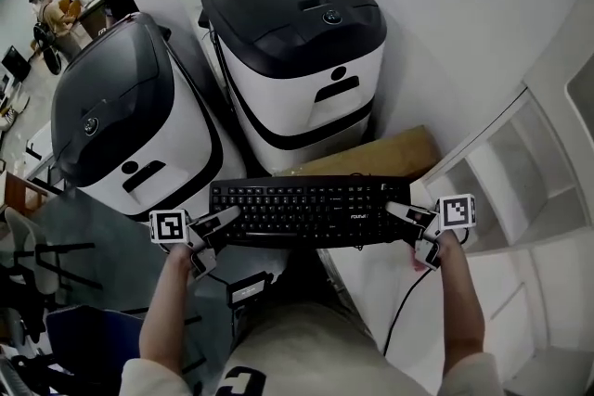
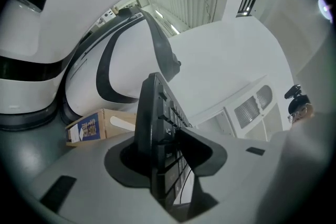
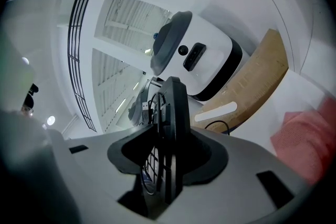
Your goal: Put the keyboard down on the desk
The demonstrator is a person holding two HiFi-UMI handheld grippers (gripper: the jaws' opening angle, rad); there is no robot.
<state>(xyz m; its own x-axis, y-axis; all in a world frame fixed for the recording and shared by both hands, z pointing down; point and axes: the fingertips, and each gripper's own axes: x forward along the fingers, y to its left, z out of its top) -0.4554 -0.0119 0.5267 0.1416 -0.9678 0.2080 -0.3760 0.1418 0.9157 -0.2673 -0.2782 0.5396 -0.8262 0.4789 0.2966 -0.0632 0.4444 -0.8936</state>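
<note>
Above the near edge of the white table (image 1: 367, 287), the black rectangular plastic keyboard (image 1: 311, 210) is carried level. The left hand-held gripper (image 1: 223, 221) clamps its left end and the right hand-held gripper (image 1: 406, 221) its right end, jaws partly parted around it. Judged light and rigid, so end holds suit it.

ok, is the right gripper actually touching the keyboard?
Touching. The right gripper view shows the keyboard edge-on between the right gripper jaws, both pads pressed against its faces, no gap either side.
</note>
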